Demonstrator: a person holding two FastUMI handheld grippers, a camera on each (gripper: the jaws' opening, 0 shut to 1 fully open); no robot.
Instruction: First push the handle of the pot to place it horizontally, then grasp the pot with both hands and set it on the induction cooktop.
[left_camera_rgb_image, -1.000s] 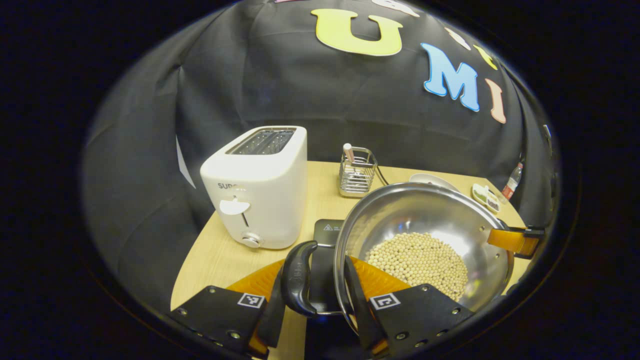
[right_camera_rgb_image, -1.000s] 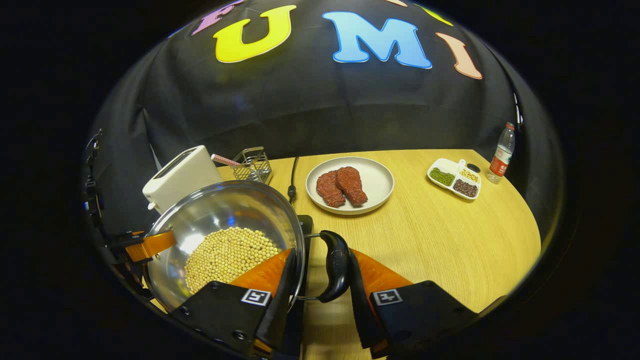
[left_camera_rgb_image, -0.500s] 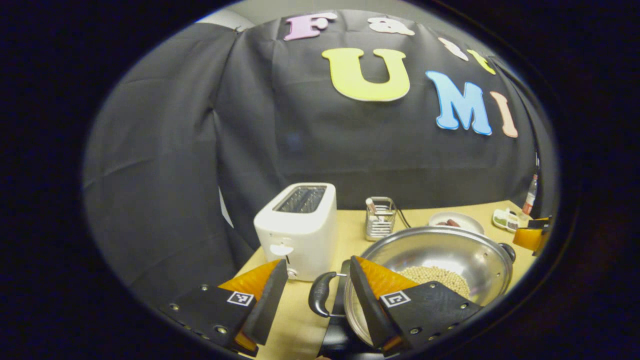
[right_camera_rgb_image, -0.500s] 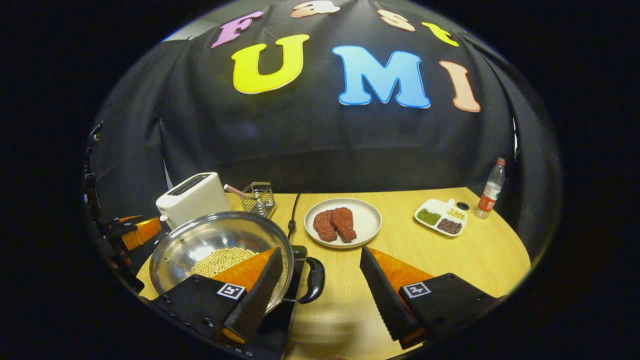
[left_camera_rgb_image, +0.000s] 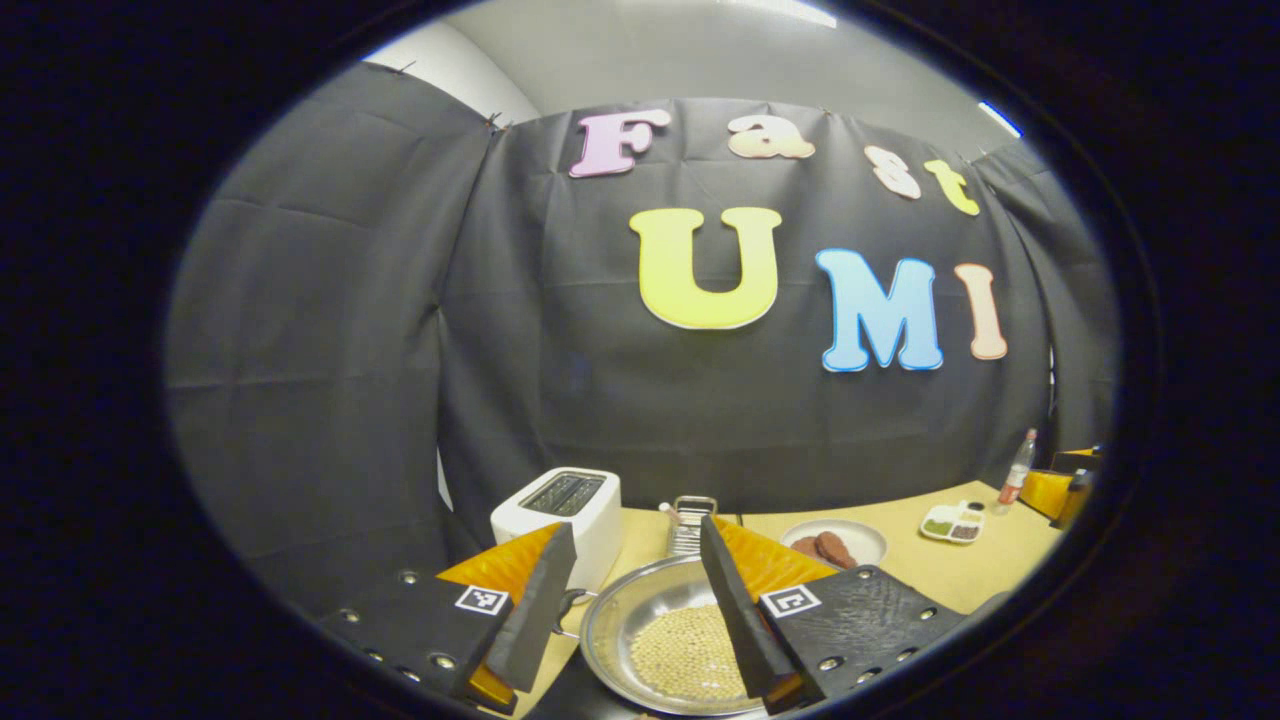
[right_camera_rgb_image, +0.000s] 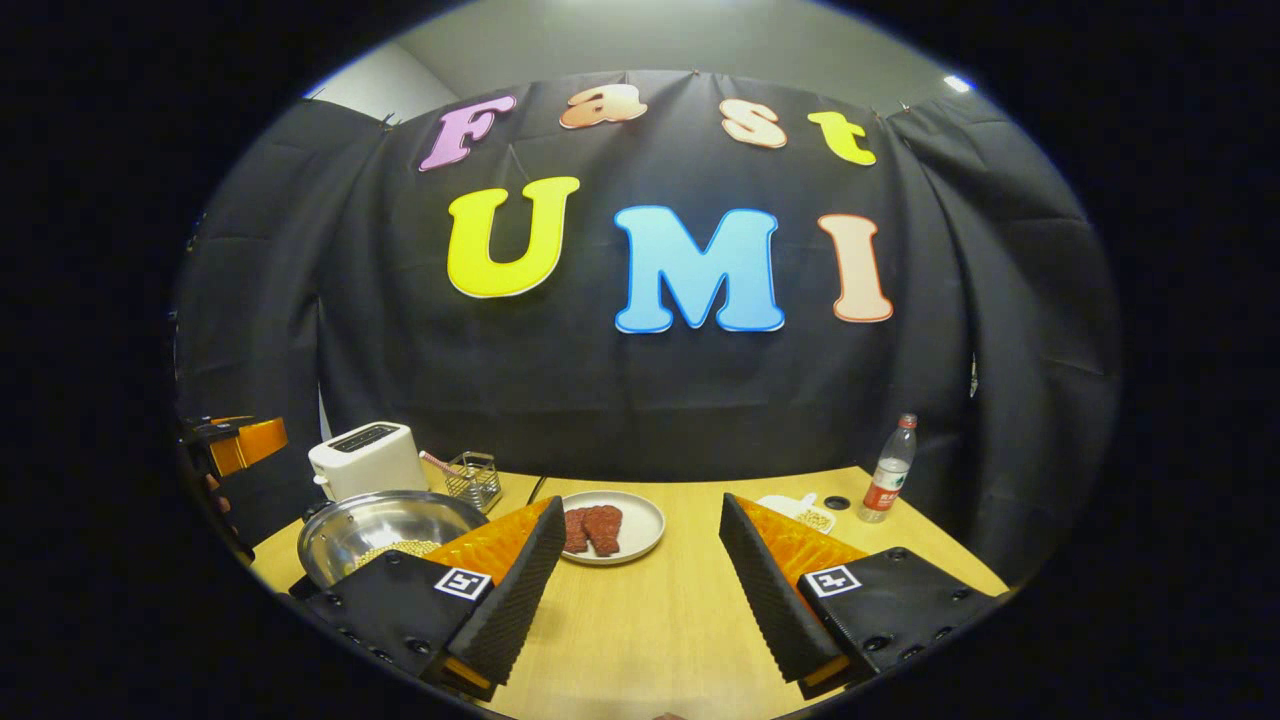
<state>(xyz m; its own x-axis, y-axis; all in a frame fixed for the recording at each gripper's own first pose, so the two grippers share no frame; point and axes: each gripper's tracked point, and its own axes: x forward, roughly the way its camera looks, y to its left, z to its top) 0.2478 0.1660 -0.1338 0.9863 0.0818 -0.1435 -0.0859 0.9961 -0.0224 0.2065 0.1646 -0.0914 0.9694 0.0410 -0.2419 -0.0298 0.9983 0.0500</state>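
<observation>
The steel pot (left_camera_rgb_image: 640, 610), holding pale beans (left_camera_rgb_image: 685, 655), stands on the table with the dark cooktop (left_camera_rgb_image: 560, 698) showing at its near edge. One black pot handle (left_camera_rgb_image: 568, 606) pokes out on its left. My left gripper (left_camera_rgb_image: 632, 528) hangs open above and behind the pot, touching nothing. In the right gripper view the pot (right_camera_rgb_image: 385, 520) lies low on the left. My right gripper (right_camera_rgb_image: 642, 503) is open over bare table, well clear of the pot. The left gripper (right_camera_rgb_image: 240, 440) shows orange at that view's far left, and the right gripper (left_camera_rgb_image: 1060, 490) at the left gripper view's right edge.
A white toaster (left_camera_rgb_image: 560, 505) and a wire utensil rack (left_camera_rgb_image: 686, 525) stand behind the pot. A plate with two pieces of meat (right_camera_rgb_image: 610, 525) sits mid-table. A sectioned dish (left_camera_rgb_image: 955, 522) and a bottle (right_camera_rgb_image: 890, 470) are at the back right. The wooden table (right_camera_rgb_image: 660, 620) lies below.
Both grippers opened and let go of the pot's handles, then rose and drew back. The pot now rests low in both views instead of being held up close.
</observation>
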